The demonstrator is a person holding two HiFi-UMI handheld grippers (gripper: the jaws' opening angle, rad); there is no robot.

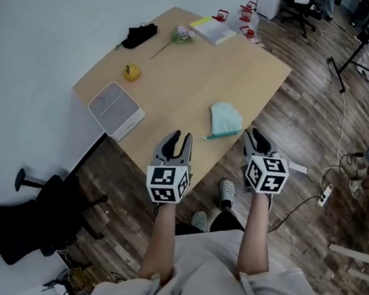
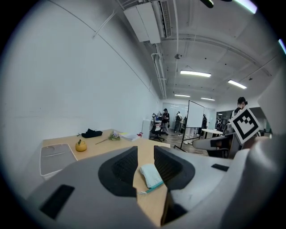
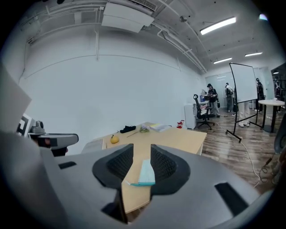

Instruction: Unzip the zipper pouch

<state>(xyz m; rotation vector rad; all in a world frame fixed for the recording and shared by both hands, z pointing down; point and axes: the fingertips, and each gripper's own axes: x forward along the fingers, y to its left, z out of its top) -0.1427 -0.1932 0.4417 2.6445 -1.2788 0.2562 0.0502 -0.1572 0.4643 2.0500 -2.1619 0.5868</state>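
With left tongs (image 1: 175,140) and right tongs (image 1: 257,140) both spread and empty, reach over the near edge of the table (image 1: 193,78) to the pouch (image 1: 226,120) lying flat there. Pin its cloth with one; pinch the small zipper pull (image 1: 208,138) squarely, then draw straight along.

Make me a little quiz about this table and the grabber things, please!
1. True or false: the left gripper is holding the teal pouch.
2. What colour is the small round thing near the white tray? A yellow, B red, C blue.
3. Fill in: the teal pouch lies on the ___.

Key: 1 false, its jaws are apart with nothing gripped; 2 A; 3 table.
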